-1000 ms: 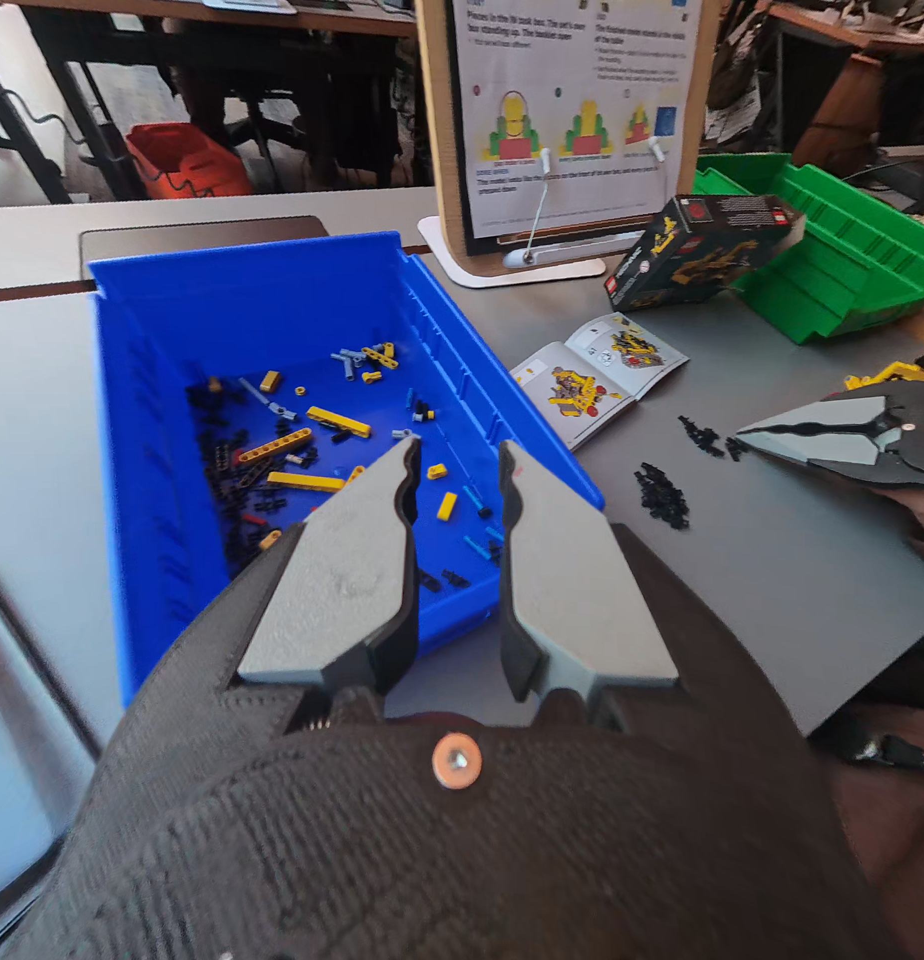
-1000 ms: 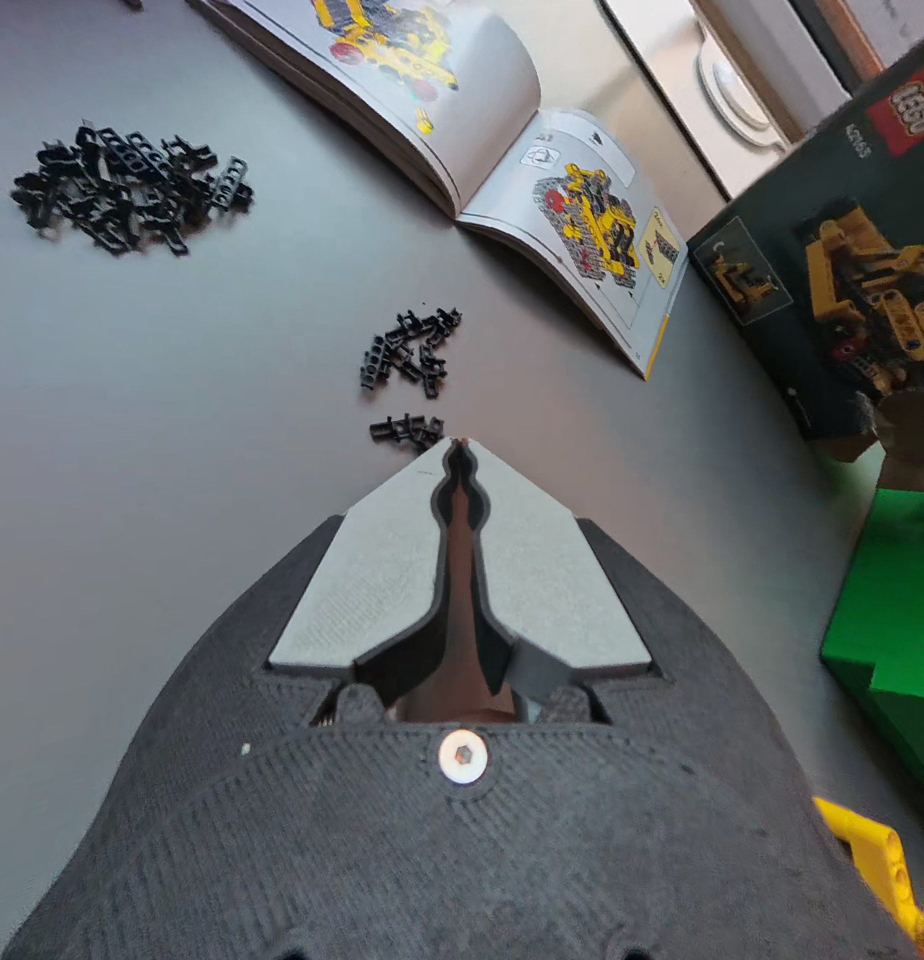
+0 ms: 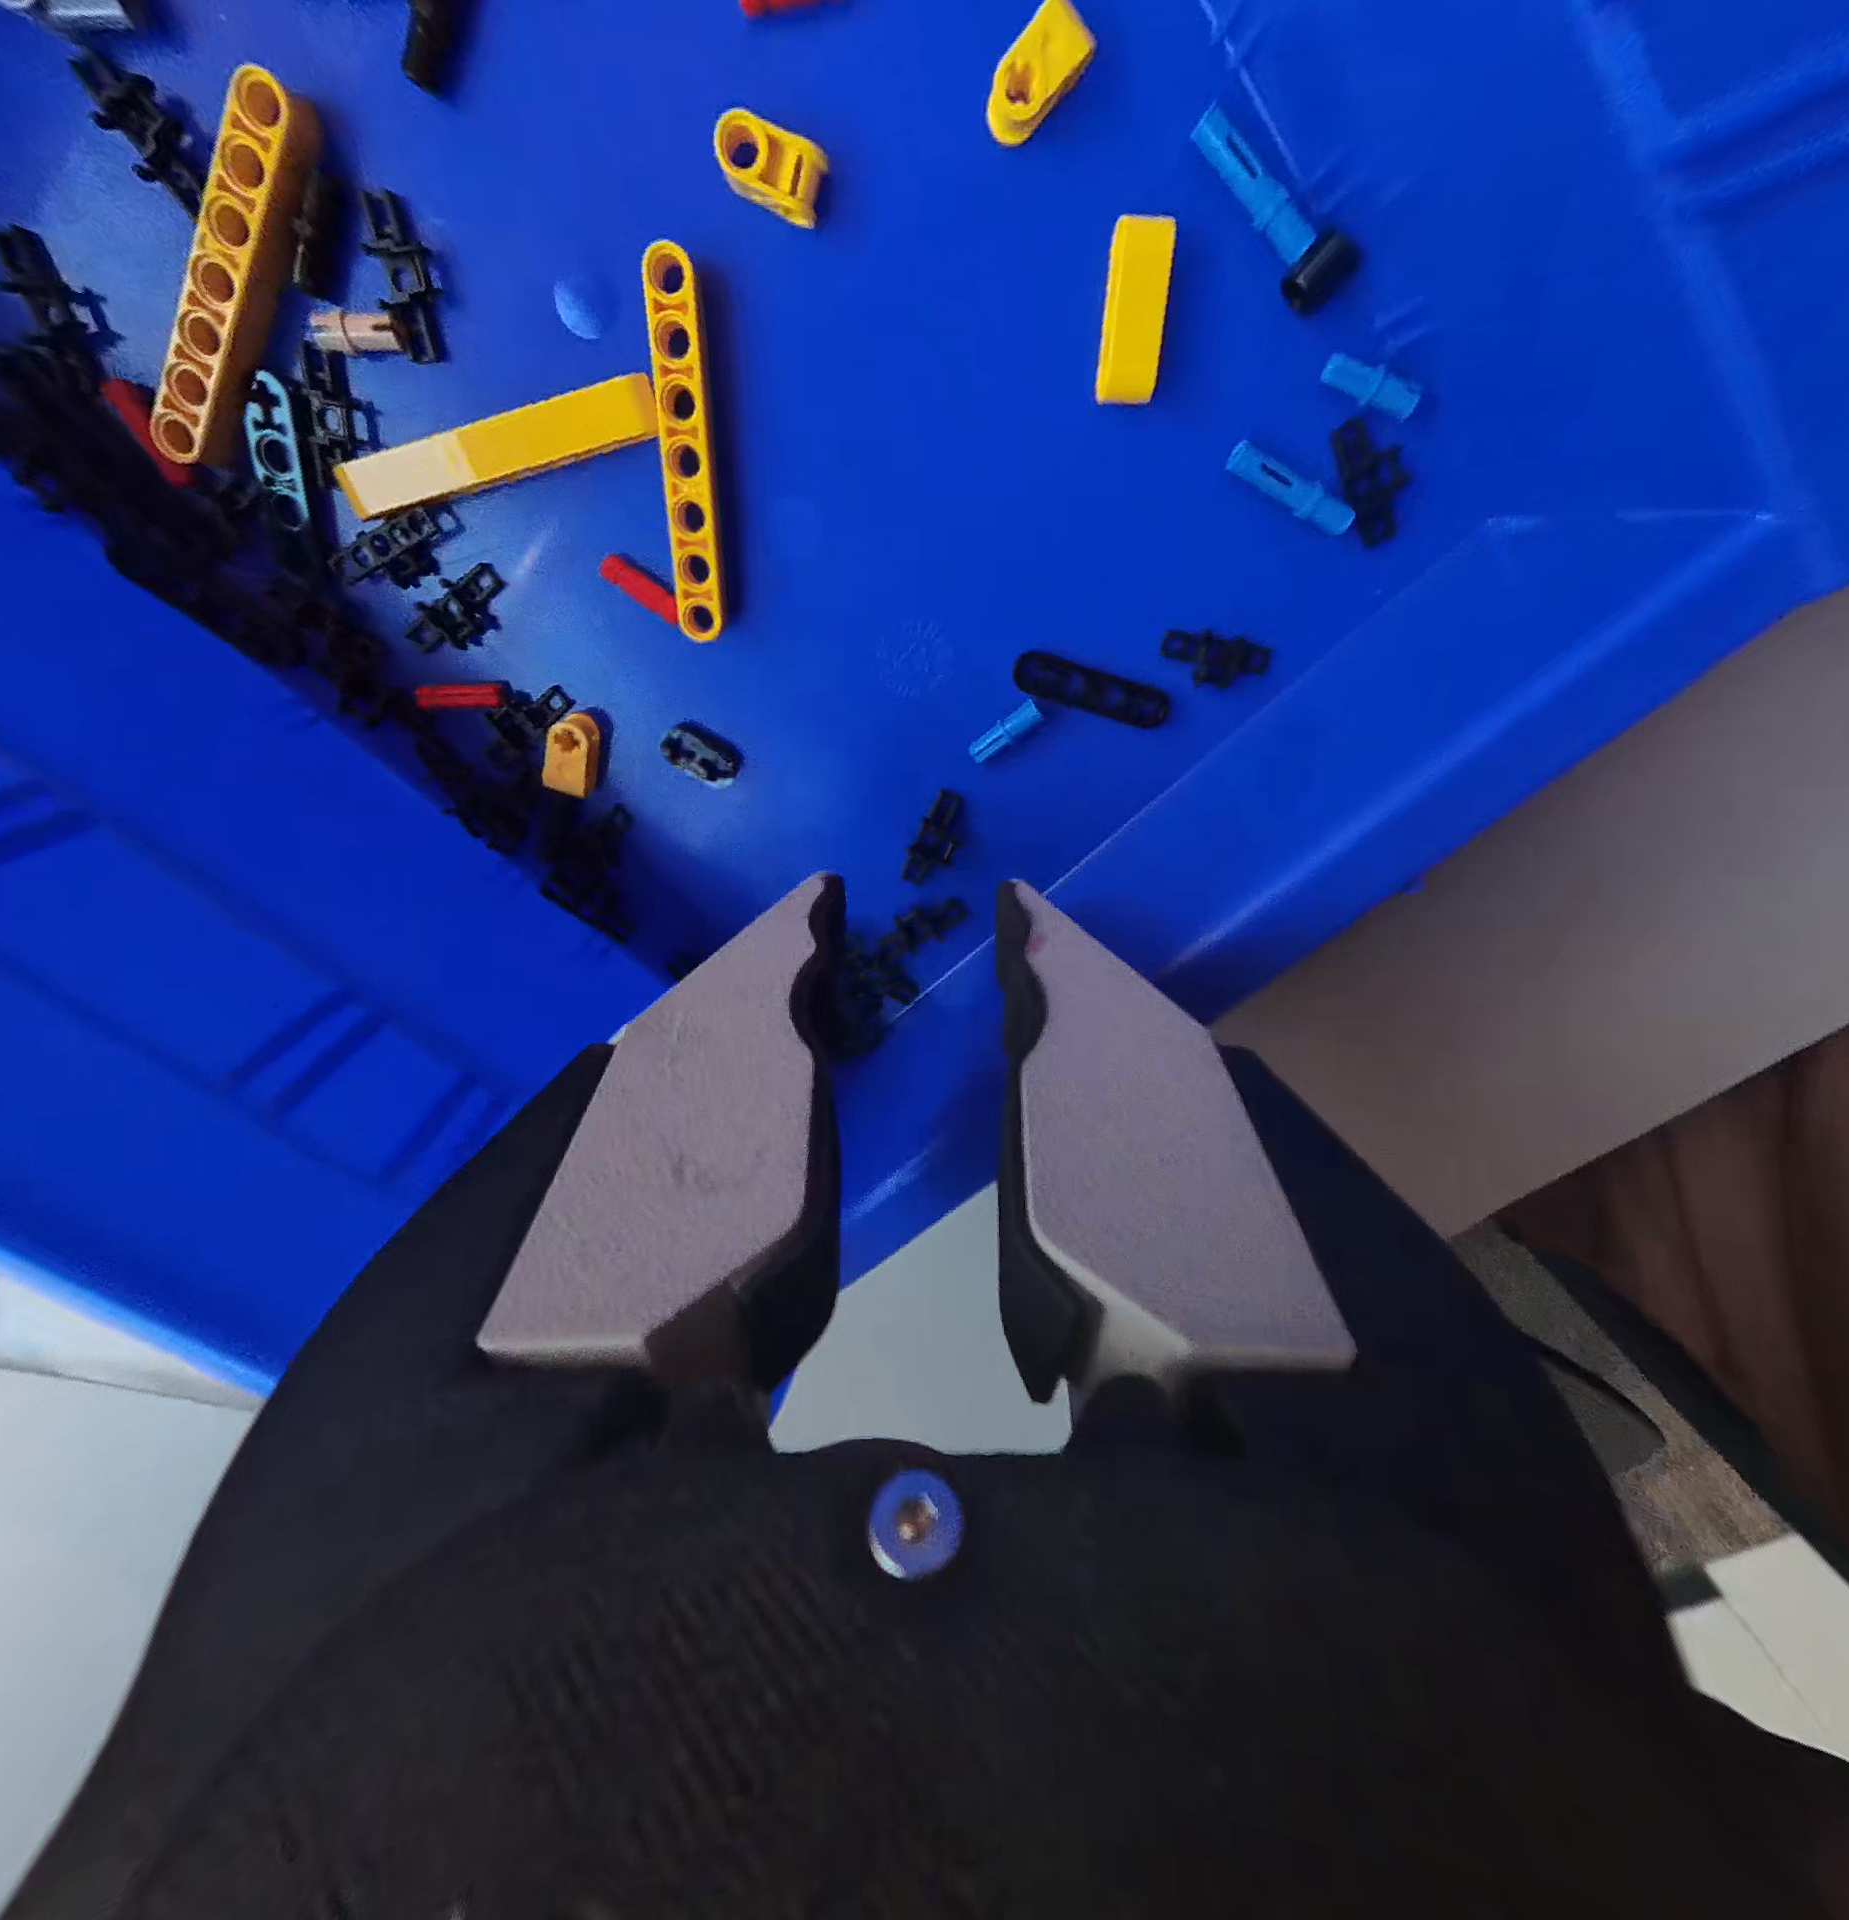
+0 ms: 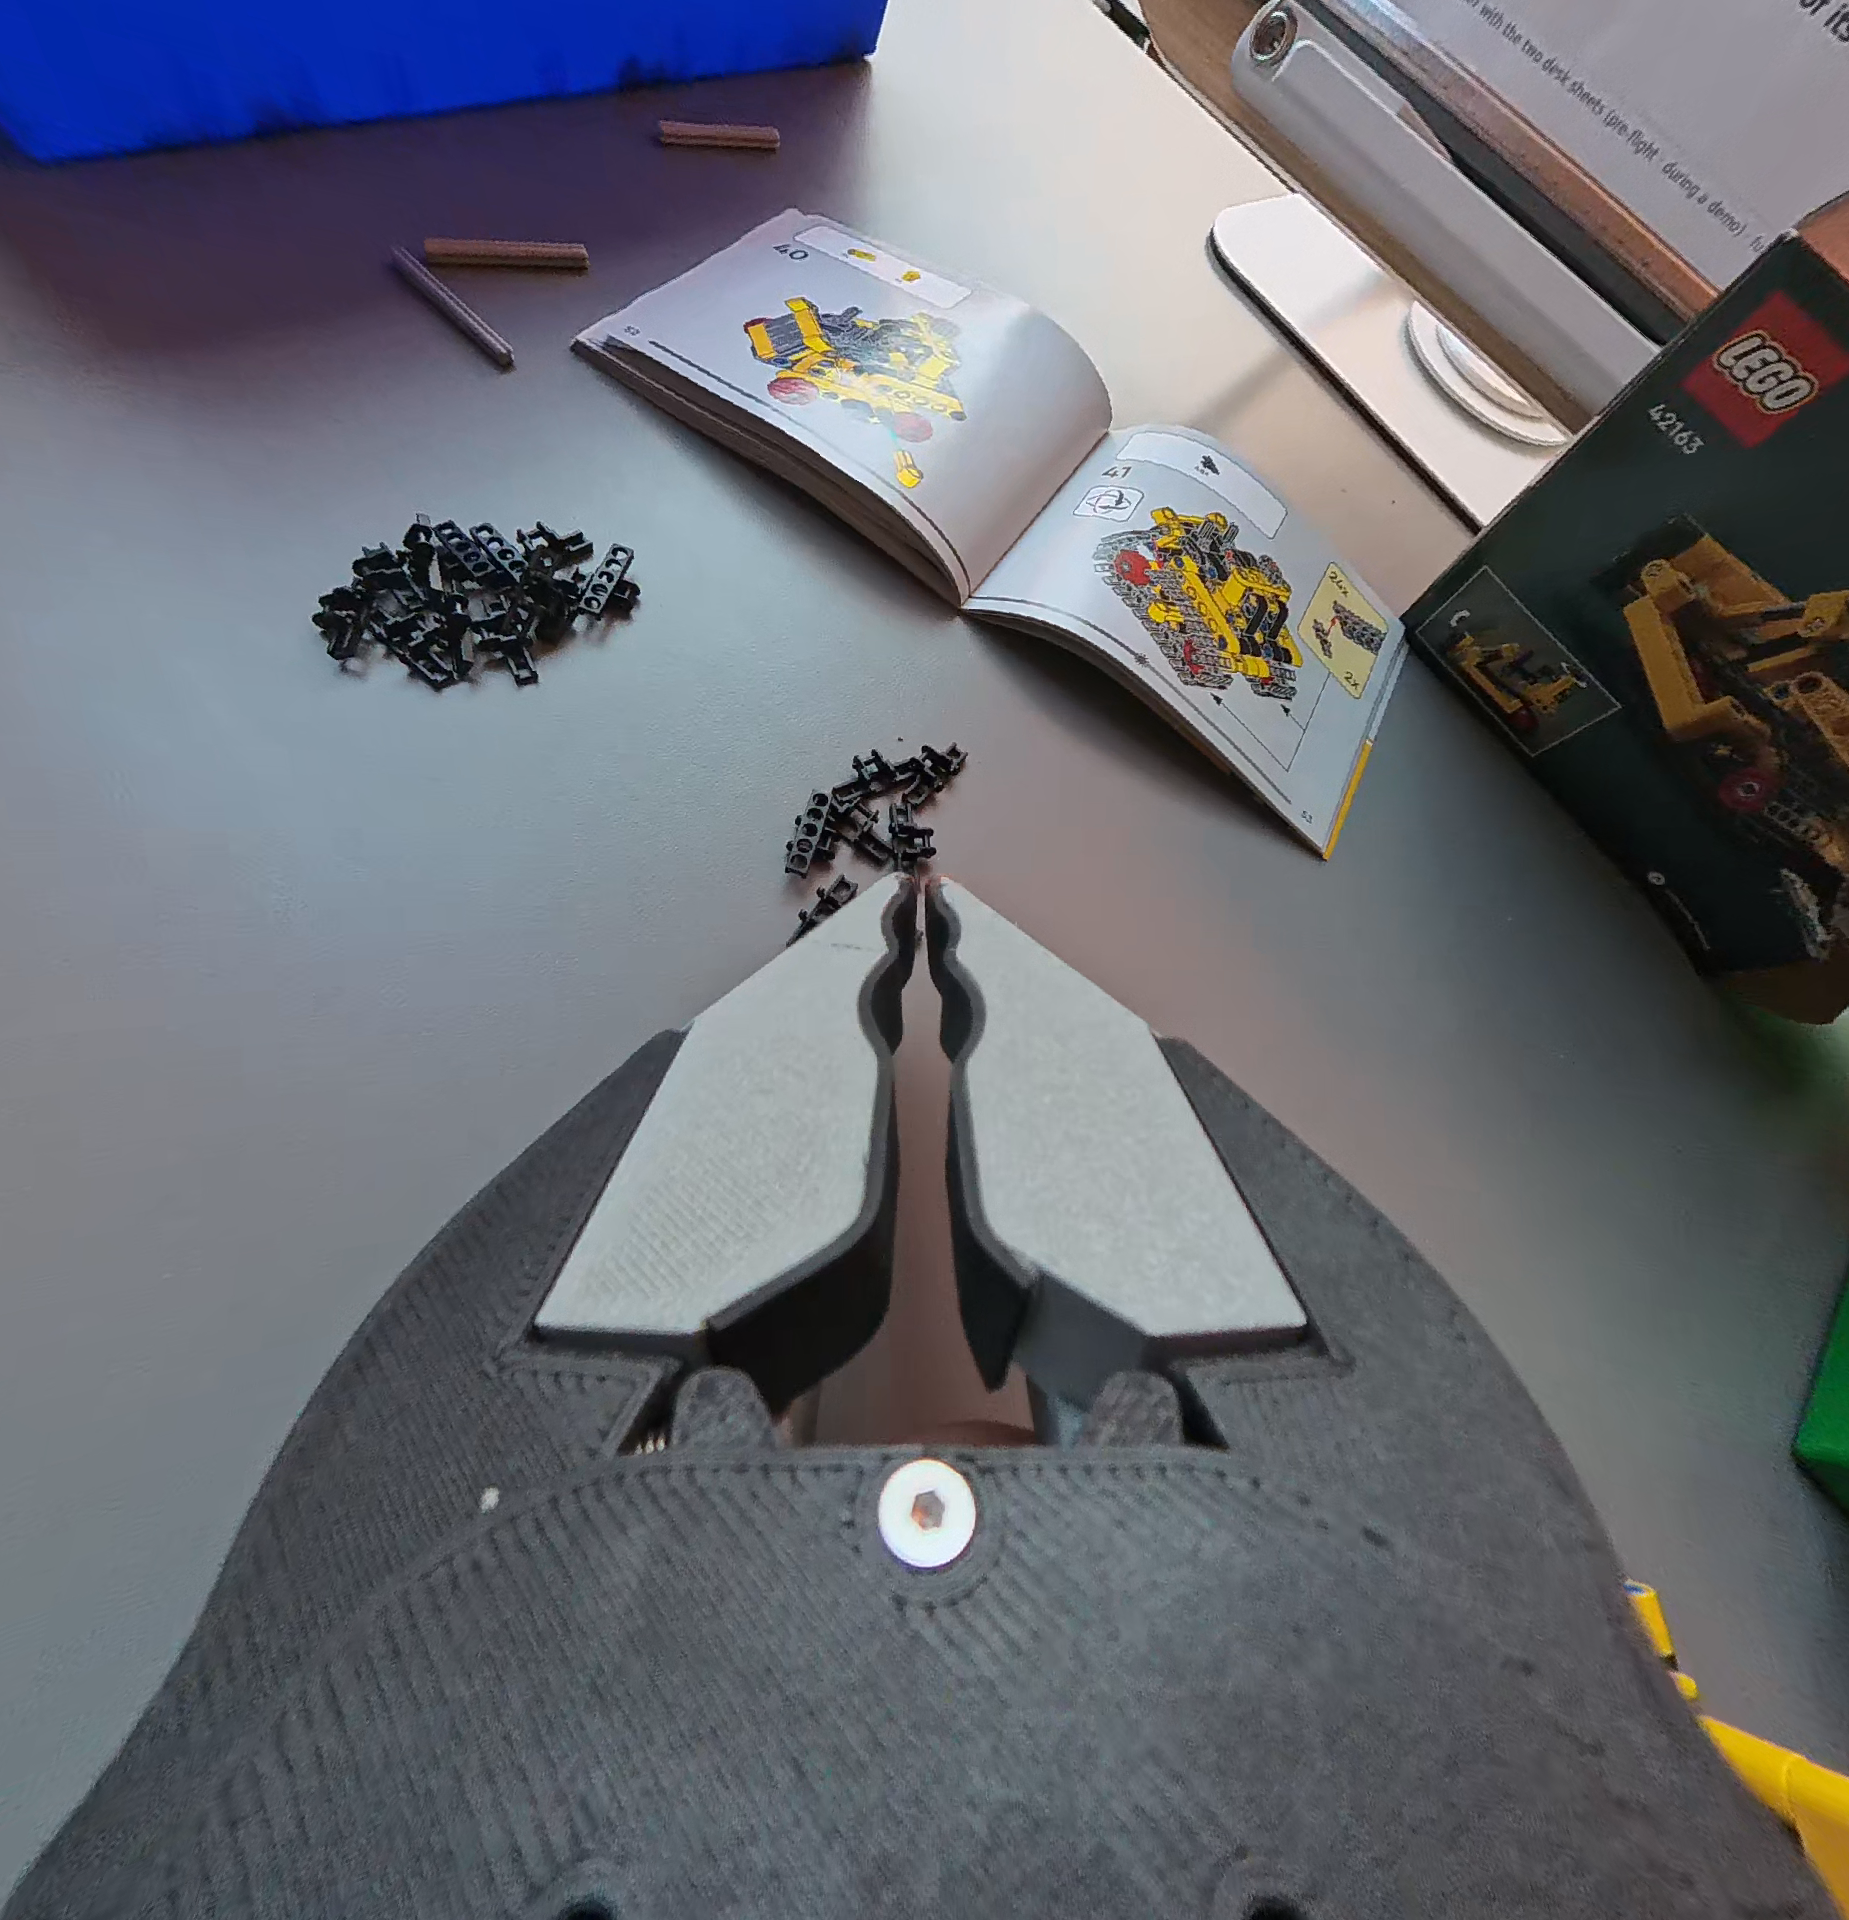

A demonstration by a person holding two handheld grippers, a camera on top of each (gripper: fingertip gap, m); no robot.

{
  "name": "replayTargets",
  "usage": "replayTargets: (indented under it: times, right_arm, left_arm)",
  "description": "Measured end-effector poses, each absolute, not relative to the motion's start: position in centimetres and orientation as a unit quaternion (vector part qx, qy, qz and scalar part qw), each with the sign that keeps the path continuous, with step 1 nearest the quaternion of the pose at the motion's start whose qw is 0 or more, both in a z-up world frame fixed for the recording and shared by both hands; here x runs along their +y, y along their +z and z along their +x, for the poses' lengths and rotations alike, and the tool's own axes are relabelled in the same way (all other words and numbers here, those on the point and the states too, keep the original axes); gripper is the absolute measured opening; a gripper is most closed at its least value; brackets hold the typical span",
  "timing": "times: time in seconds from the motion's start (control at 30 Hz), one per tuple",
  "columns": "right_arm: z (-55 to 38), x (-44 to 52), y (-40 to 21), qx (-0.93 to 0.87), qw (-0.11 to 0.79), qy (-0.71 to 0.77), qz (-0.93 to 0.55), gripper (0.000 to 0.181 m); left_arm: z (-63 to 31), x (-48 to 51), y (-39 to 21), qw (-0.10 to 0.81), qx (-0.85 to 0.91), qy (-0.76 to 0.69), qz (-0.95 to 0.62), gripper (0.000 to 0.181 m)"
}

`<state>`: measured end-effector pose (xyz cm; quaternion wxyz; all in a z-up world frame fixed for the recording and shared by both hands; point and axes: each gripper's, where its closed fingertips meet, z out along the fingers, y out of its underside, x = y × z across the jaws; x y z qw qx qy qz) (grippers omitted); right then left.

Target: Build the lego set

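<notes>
My left gripper (image 3: 915,899) is open and reaches down into the blue bin (image 3: 1419,748), its tips either side of a short chain of black track links (image 3: 884,961) in the bin's near corner. Loose parts lie on the bin floor: yellow beams (image 3: 683,436), blue pins (image 3: 1289,486), red axles and several black links. My right gripper (image 4: 918,885) is shut and empty, low over the grey table, its tip just behind a small cluster of black track links (image 4: 873,810). A larger pile of black links (image 4: 473,603) lies to the left.
An open instruction booklet (image 4: 1003,499) lies beyond the links. The set's dark box (image 4: 1678,644) stands at the right, a green bin (image 4: 1845,1382) at the right edge. Brown axles (image 4: 504,252) lie near the blue bin's wall (image 4: 411,62). A yellow part (image 4: 1803,1787) shows bottom right.
My left gripper has dropped from above the bin down into its near corner and now straddles black links. My right gripper has drawn back slightly and stays shut.
</notes>
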<state>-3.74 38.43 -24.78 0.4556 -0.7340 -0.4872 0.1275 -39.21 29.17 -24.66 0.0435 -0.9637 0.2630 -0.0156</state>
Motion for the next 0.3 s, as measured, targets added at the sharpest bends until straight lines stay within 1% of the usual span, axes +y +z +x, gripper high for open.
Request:
replayTargets:
  times: [0.03,0.3]
  right_arm:
    - [-3.8,38.4,-24.8,-0.487,0.456,0.129,-0.734,0.000]
    - [-3.8,38.3,-24.7,-0.488,0.457,0.134,-0.732,0.000]
  left_arm:
    - [-39.2,29.3,-24.8,0.033,0.269,-0.010,-0.962,0.027]
    - [-39.4,29.4,-26.2,-0.022,0.307,0.020,-0.951,0.026]
